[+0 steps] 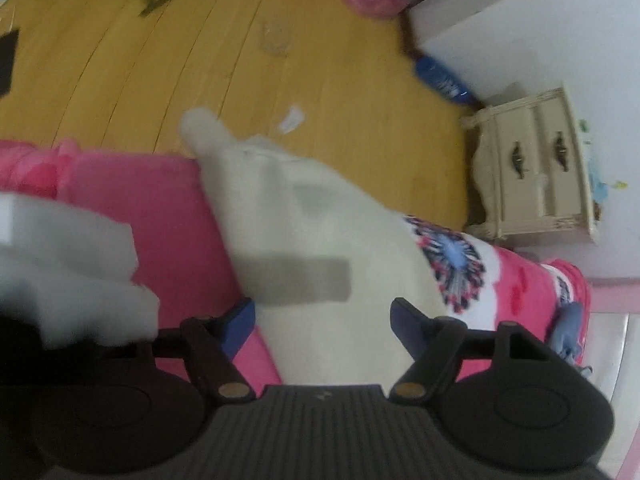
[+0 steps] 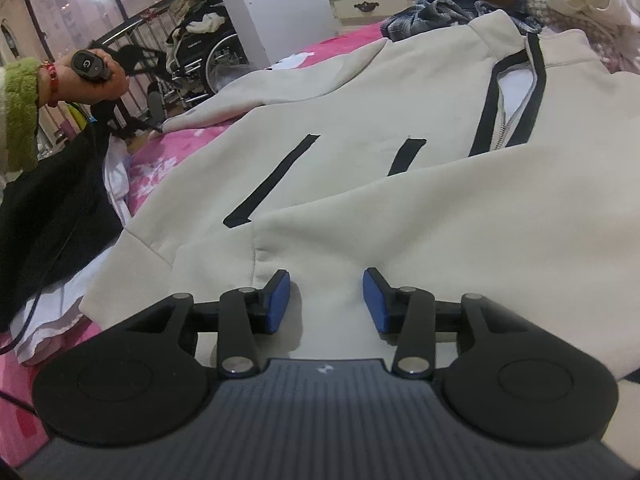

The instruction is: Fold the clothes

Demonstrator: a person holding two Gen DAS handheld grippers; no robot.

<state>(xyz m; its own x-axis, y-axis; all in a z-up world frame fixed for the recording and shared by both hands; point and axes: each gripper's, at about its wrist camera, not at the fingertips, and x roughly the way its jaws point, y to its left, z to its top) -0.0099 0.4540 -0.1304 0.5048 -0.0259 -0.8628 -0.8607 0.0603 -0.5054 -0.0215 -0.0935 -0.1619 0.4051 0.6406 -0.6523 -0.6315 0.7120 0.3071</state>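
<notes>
Cream jacket spread flat on pink bed, one sleeve reaching the bed's edge. Right gripper jaws parted over folded sleeve, gripping nothing. Left gripper spread wide, empty

A cream jacket with black stripes and a half-open zip lies spread flat on the pink bed cover, one sleeve stretched toward the bed's edge.
</notes>
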